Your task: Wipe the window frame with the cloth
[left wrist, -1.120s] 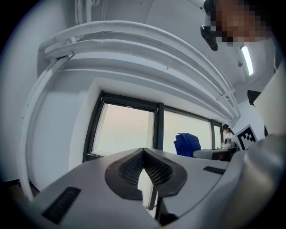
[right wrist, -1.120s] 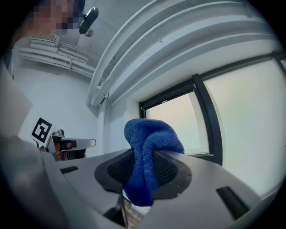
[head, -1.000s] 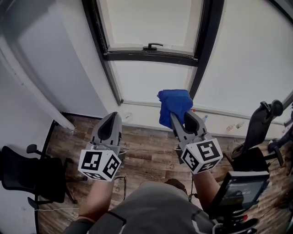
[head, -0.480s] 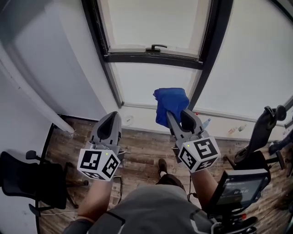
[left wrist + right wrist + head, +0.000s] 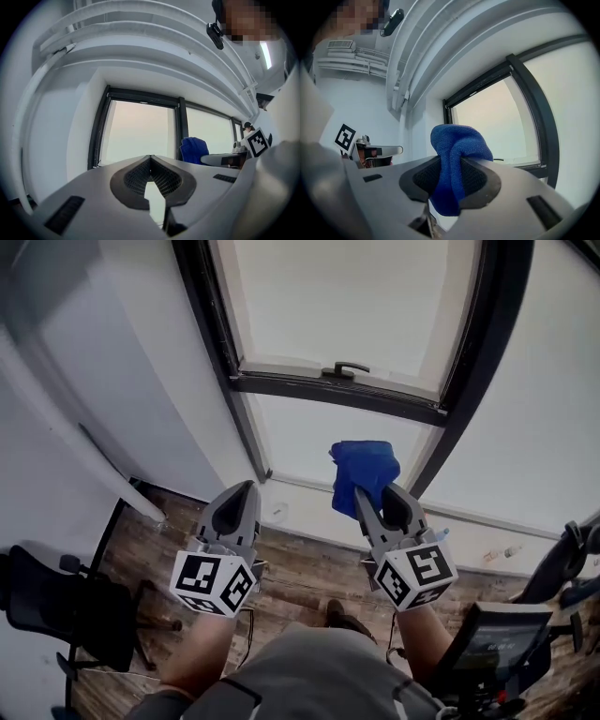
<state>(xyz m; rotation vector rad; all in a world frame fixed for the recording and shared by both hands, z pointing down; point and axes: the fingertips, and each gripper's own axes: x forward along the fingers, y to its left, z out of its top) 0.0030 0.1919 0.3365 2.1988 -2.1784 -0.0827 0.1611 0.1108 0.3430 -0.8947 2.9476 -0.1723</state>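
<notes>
A blue cloth (image 5: 364,470) is bunched in my right gripper (image 5: 367,495), whose jaws are shut on it; in the right gripper view the cloth (image 5: 457,161) bulges out above the jaws. It is held up in front of the lower pane, short of the black window frame (image 5: 337,397) with its handle (image 5: 349,370). The frame's dark upright (image 5: 536,110) runs to the right of the cloth. My left gripper (image 5: 246,491) is shut and holds nothing, level with the right one; its jaws meet at the tips (image 5: 150,158). The cloth (image 5: 193,150) shows at its right.
A black office chair (image 5: 56,601) stands on the wood floor at lower left. A screen on a stand (image 5: 495,648) and dark equipment (image 5: 567,563) are at lower right. A white wall (image 5: 103,371) borders the window's left side.
The view has shifted closer to the window, so the frame and handle sit lower and to the right. Both grippers rose slightly; the cloth stays clamped.
</notes>
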